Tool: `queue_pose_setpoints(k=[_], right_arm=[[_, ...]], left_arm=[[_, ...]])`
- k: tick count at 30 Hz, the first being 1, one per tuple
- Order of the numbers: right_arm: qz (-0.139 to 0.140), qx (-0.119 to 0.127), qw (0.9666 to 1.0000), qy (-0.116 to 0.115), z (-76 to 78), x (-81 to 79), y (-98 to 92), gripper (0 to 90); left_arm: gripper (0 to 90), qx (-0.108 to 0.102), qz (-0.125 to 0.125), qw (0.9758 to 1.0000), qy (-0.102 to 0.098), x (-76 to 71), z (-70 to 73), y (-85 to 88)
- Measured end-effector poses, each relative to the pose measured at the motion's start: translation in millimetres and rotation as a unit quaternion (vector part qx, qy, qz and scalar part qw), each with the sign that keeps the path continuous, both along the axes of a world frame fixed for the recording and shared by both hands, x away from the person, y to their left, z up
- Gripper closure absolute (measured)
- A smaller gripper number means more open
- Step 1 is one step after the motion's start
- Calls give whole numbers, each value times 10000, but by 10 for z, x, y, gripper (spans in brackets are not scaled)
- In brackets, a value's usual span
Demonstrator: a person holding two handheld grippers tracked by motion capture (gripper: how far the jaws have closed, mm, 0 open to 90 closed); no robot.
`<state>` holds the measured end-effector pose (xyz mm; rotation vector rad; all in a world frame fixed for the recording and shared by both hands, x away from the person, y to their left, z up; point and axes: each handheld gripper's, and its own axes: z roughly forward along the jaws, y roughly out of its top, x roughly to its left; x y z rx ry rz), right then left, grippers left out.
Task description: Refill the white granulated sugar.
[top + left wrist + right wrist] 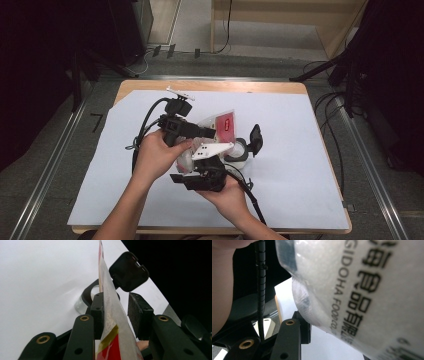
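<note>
The pouch (222, 127), a clear plastic bag with a red label, is held above the white sheet (295, 165) at the table's middle, tilted over a small clear jar (239, 151) whose black flip lid (255, 138) stands open. In the left gripper view the pouch (112, 315) runs edge-on between the jaws: the left pad lies against it, while the right pad stands apart from it with a gap, so no full clamp is seen there; the jar (85, 300) and its lid (128, 271) lie just beyond. The left gripper (200, 131) is seen at the pouch's upper part. The right gripper (205, 167) is seen at the lower end; in its own view the pouch (362, 290) with printed lettering presses against the left jaw, and whether it is clamped cannot be told.
</note>
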<state>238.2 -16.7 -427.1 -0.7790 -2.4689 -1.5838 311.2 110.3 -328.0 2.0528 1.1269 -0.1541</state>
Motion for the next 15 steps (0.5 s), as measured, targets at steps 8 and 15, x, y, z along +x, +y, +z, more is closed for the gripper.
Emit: queue_pose_setpoints(k=[8,15], right_arm=[[-18,47,10000,5,18,37,19,635],[23,3,10000,-32,-1,17,37,636]], left_arm=[[679,-10,5,10000,75,48,9,7],[681,-50,27,10000,8,7,-9,30]])
